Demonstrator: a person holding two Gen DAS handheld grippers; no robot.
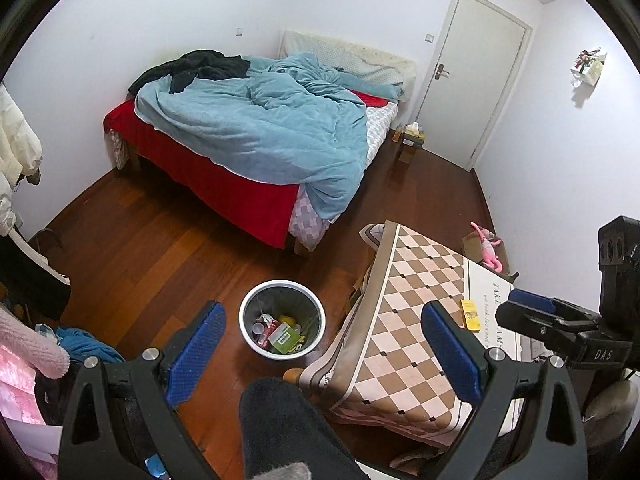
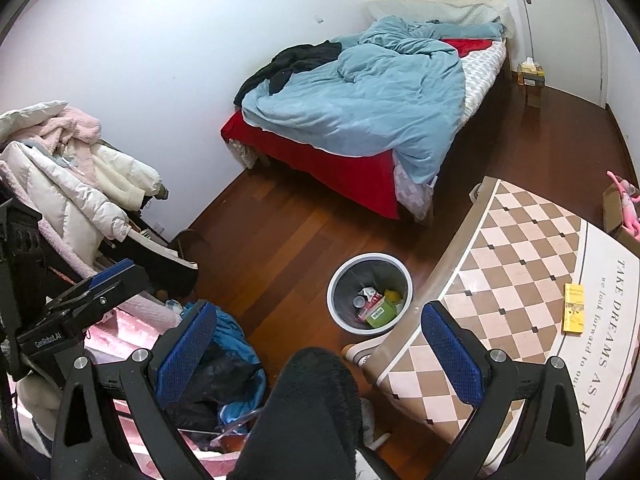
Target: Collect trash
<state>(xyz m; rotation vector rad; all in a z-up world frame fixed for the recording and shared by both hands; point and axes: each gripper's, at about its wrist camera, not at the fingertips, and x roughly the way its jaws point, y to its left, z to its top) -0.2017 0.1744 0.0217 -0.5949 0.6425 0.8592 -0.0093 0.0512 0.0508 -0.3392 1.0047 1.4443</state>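
Left tongs (image 1: 322,344) held wide apart, blue pads empty, above a wooden floor (image 1: 160,248). Between them stands a white-rimmed trash bin (image 1: 282,318) holding a green box, red wrappers and crumpled paper. A checkered cloth covers the surface (image 1: 412,320) at right, a yellow packet (image 1: 471,315) lying on it. The right tongs (image 1: 532,304) reach in from the right edge. Behind, an unmade bed (image 1: 260,128) with blue duvet.
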